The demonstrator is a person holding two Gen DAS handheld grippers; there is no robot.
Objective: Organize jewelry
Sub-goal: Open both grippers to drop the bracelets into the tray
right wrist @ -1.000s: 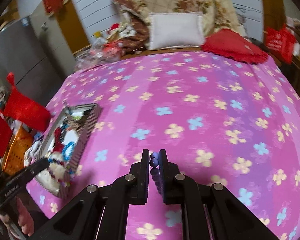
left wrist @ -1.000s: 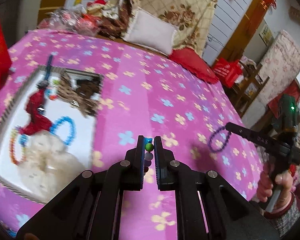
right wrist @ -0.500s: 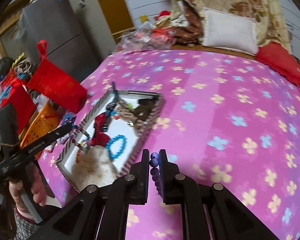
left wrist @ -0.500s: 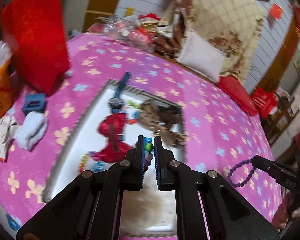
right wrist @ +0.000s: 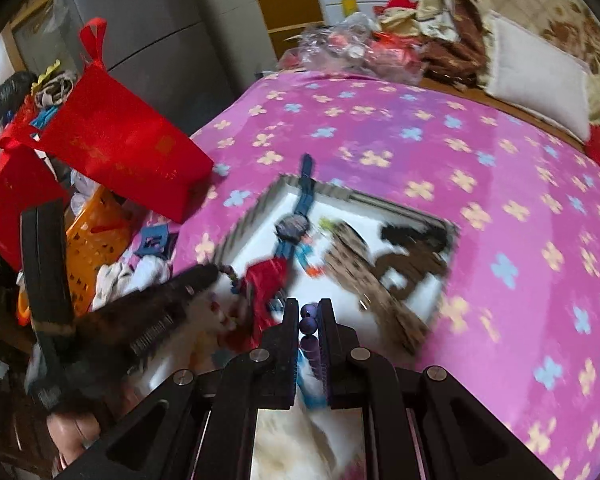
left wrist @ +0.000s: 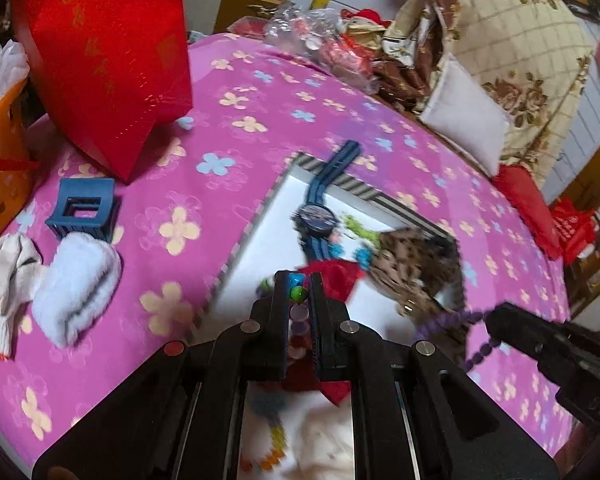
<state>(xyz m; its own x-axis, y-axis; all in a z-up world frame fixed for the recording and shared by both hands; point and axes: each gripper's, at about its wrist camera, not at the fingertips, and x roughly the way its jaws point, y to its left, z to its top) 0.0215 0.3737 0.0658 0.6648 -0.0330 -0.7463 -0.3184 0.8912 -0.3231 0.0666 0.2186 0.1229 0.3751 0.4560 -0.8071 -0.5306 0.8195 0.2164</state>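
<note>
My left gripper point(left wrist: 299, 280) is shut on a string of mixed-colour beads point(left wrist: 298, 293), with green and pale beads showing between its fingers. It hangs over the near part of a white tray with a striped rim point(left wrist: 240, 236). In the tray lie a blue watch point(left wrist: 315, 216), a red ornament point(left wrist: 334, 276) and a leopard-print scrunchie point(left wrist: 412, 268). My right gripper point(right wrist: 309, 306) is shut on a purple bead bracelet point(right wrist: 309, 323) above the same tray point(right wrist: 332, 191). From the left wrist view that bracelet point(left wrist: 452, 319) dangles at the right gripper's tip point(left wrist: 496, 320).
The tray sits on a bed with a pink flowered cover point(left wrist: 228, 120). Left of it are a red gift bag point(left wrist: 108, 60), a blue hair claw point(left wrist: 84, 210), rolled white cloths point(left wrist: 76, 280) and an orange basket point(left wrist: 0, 160). A white pillow point(left wrist: 464, 120) lies at the far side.
Both grippers swung left across the bed and now hang over the tray, each still carrying its beads. The right gripper has drawn close beside the left one.
</note>
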